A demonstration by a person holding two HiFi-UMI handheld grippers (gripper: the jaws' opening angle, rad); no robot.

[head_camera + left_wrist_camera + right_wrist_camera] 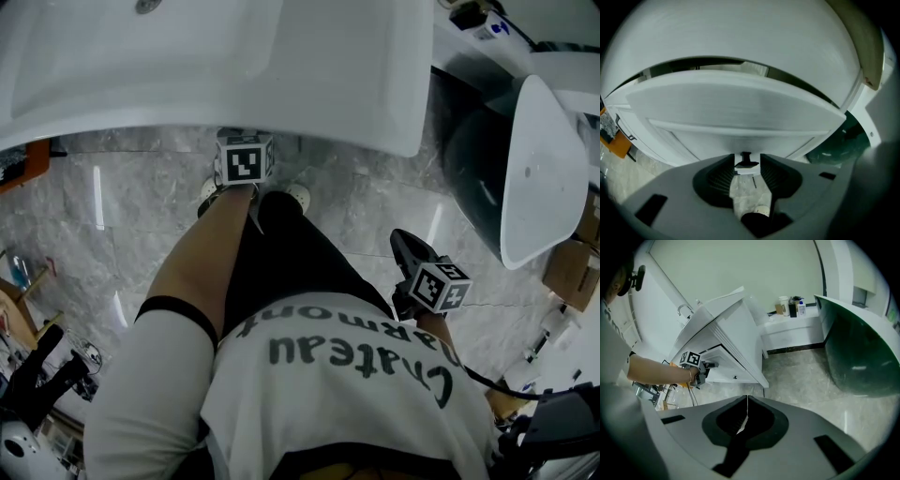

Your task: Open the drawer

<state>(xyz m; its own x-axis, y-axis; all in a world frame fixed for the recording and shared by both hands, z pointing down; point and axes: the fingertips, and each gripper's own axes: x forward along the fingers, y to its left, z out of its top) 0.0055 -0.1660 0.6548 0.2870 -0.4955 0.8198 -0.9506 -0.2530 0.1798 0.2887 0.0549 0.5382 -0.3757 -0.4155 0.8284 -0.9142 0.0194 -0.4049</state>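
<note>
A white drawer front (pixel 740 112) fills the left gripper view, pulled a little out from under the white vanity top (pixel 234 66), with a dark gap above it. Its small black knob (pixel 746 156) sits between the tips of my left gripper (pixel 747 162). The jaws stand open and the pads are not pressing on the knob. In the head view the left gripper (pixel 244 157) reaches under the vanity's front edge, tips hidden. My right gripper (pixel 746 401) hangs shut and empty over the floor, away from the vanity (pixel 736 329), at my right side (pixel 412 248).
A dark tub with a white rim (pixel 487 178) stands at the right, also seen in the right gripper view (pixel 858 352). Bottles (pixel 792 305) sit on a low white ledge behind. Grey marble floor (pixel 122 216) lies below. An orange object (pixel 616 140) is left of the vanity.
</note>
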